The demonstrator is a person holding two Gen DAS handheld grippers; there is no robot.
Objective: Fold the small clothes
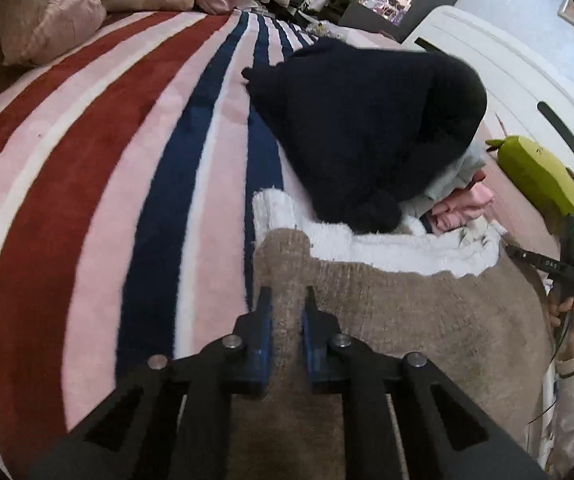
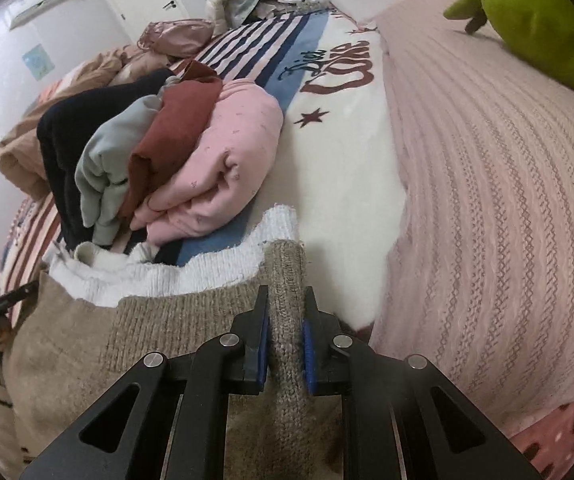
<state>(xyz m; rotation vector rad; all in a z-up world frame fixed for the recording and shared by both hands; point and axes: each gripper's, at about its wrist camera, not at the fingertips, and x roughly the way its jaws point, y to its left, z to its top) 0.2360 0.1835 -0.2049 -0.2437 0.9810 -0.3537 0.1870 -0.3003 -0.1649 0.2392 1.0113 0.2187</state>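
Note:
A beige knit sweater with a white fleecy inside (image 1: 407, 312) lies at the near edge of the bed; it also shows in the right wrist view (image 2: 147, 328). My left gripper (image 1: 287, 296) is shut on a fold at the sweater's left corner. My right gripper (image 2: 286, 296) is shut on a rolled fold at its right corner. Both hold the garment's near edge, apart from each other. The right gripper's body (image 1: 547, 264) shows at the right edge of the left wrist view.
A pile of clothes lies just beyond the sweater: navy (image 1: 367, 120), grey (image 2: 107, 160), maroon (image 2: 175, 128) and pink (image 2: 223, 152). A striped blanket (image 1: 107, 160) covers the bed. A green plush toy (image 2: 539, 20) lies at the right. Pillows (image 1: 47, 12) are at the far end.

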